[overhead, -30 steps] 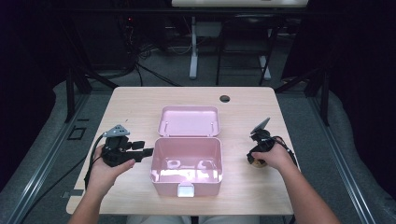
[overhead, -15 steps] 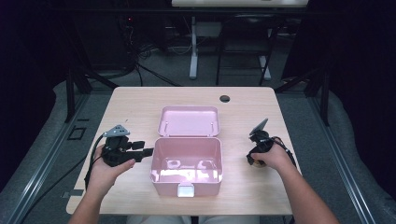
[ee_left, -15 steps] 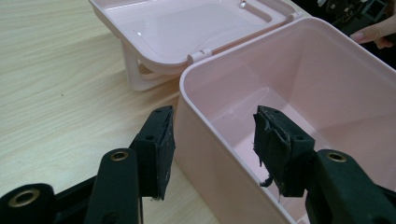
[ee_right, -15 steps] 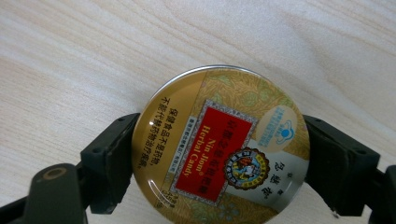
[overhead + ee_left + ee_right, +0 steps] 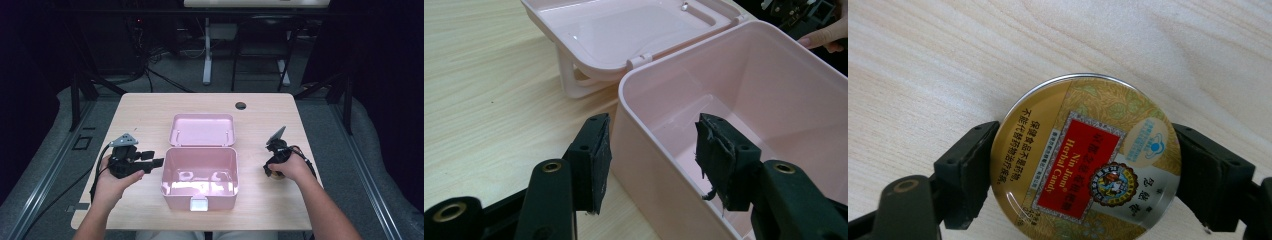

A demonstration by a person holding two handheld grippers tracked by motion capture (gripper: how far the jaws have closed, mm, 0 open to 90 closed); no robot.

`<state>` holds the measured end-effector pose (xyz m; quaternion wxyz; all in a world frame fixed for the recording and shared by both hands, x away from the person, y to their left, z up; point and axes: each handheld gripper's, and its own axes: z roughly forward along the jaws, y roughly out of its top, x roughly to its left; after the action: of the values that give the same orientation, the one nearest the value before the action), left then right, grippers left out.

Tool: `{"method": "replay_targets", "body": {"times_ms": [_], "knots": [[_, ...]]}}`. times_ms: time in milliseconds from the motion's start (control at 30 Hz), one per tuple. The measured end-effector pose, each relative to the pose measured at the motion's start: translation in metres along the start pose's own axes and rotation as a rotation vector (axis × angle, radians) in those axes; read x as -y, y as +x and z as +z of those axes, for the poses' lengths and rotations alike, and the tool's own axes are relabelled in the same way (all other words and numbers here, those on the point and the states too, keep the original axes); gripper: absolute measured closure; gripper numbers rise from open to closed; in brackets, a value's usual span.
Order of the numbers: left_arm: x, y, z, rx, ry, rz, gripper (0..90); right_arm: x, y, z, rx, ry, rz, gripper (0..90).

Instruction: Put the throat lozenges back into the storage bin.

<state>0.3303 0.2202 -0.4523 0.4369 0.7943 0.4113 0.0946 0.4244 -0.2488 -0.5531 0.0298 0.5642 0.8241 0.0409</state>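
An open pink plastic box (image 5: 180, 200) stands mid-table, its lid (image 5: 201, 129) folded flat behind it; the inside looks empty. My left gripper (image 5: 157, 162) is open at the box's left side. In the left gripper view, the left gripper (image 5: 651, 142) straddles the box wall (image 5: 644, 150), with one jaw outside and one over the inside. My right gripper (image 5: 274, 172) points down at the table right of the box. In the right gripper view, the right gripper (image 5: 1083, 160) is shut on a round gold candy tin (image 5: 1083, 150) with a red label.
A small dark round hole (image 5: 240, 105) sits near the wooden table's (image 5: 150, 115) far edge. Bare tabletop lies around the box on all sides. Beyond the table are a dark floor, cables and desk legs.
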Motion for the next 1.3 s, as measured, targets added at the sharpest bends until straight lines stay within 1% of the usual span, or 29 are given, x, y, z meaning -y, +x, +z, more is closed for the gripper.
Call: {"method": "replay_targets", "body": {"times_ms": [100, 200, 300, 333, 400, 500, 567, 633, 667, 767, 800, 833, 867, 900, 933, 1067, 1100, 1167, 1233, 1300], "knots": [[0.000, 0.000, 0.000, -0.001, -0.001, -0.001, 47.7, -0.001, 0.000, 0.000, -0.001, 0.001, -0.007, 19.0], [0.000, 0.001, 0.000, 0.000, 0.001, -0.001, 47.7, -0.001, 0.000, 0.000, -0.001, 0.014, -0.009, 19.4], [0.000, 0.001, 0.000, -0.003, 0.001, -0.002, 47.7, -0.002, 0.000, 0.000, -0.001, 0.015, -0.016, 19.5], [0.000, 0.001, 0.000, -0.002, 0.002, 0.000, 47.7, -0.002, -0.001, 0.000, -0.001, 0.015, -0.026, 19.6], [0.000, 0.001, 0.001, -0.001, 0.005, 0.000, 47.7, -0.001, 0.000, -0.001, -0.003, 0.018, -0.013, 19.7], [0.000, 0.001, 0.001, -0.001, 0.004, 0.001, 47.7, 0.000, 0.000, 0.000, -0.004, 0.011, -0.026, 19.8], [0.000, 0.001, 0.001, -0.001, 0.004, 0.000, 47.7, -0.001, 0.001, -0.001, -0.003, 0.032, -0.031, 19.8], [0.000, 0.001, 0.001, -0.002, 0.003, -0.003, 47.7, 0.000, 0.002, 0.000, -0.004, 0.025, -0.033, 19.8], [0.000, 0.001, 0.001, -0.002, 0.004, -0.002, 47.7, 0.000, 0.001, -0.001, 0.001, 0.038, -0.040, 19.8], [0.000, 0.001, 0.001, -0.002, 0.003, -0.003, 47.7, 0.000, 0.001, -0.003, 0.005, 0.036, -0.052, 19.8], [0.000, 0.001, 0.001, -0.003, 0.002, -0.003, 47.7, 0.000, 0.002, -0.004, 0.004, 0.039, -0.042, 19.9], [0.000, 0.001, 0.000, -0.002, 0.004, -0.002, 47.7, 0.000, 0.001, -0.005, 0.006, 0.037, -0.054, 19.8], [0.000, 0.001, 0.001, -0.003, 0.002, -0.003, 47.7, 0.000, 0.002, -0.006, 0.004, 0.038, -0.044, 19.8], [0.000, 0.001, 0.000, -0.003, 0.002, -0.003, 47.7, 0.000, 0.001, -0.007, 0.004, 0.036, -0.054, 19.9], [0.000, 0.001, 0.000, -0.003, 0.001, -0.004, 47.7, 0.000, 0.002, -0.009, 0.004, 0.037, -0.047, 19.9], [0.000, 0.000, 0.000, -0.004, 0.001, -0.007, 47.7, 0.000, 0.002, -0.013, 0.006, 0.028, -0.062, 19.9], [0.000, 0.000, 0.000, -0.004, 0.001, -0.007, 47.7, 0.000, 0.002, -0.014, -0.001, 0.015, -0.059, 19.9], [0.000, 0.000, 0.000, -0.003, 0.000, -0.007, 47.7, 0.000, 0.003, -0.016, -0.007, 0.011, -0.058, 19.9], [0.000, 0.000, 0.000, -0.004, 0.000, -0.007, 47.7, 0.000, 0.003, -0.019, 0.000, 0.029, -0.059, 19.9], [0.000, 0.000, 0.000, -0.004, 0.001, -0.007, 47.7, 0.000, 0.003, -0.020, -0.001, 0.021, -0.064, 19.9]]}}
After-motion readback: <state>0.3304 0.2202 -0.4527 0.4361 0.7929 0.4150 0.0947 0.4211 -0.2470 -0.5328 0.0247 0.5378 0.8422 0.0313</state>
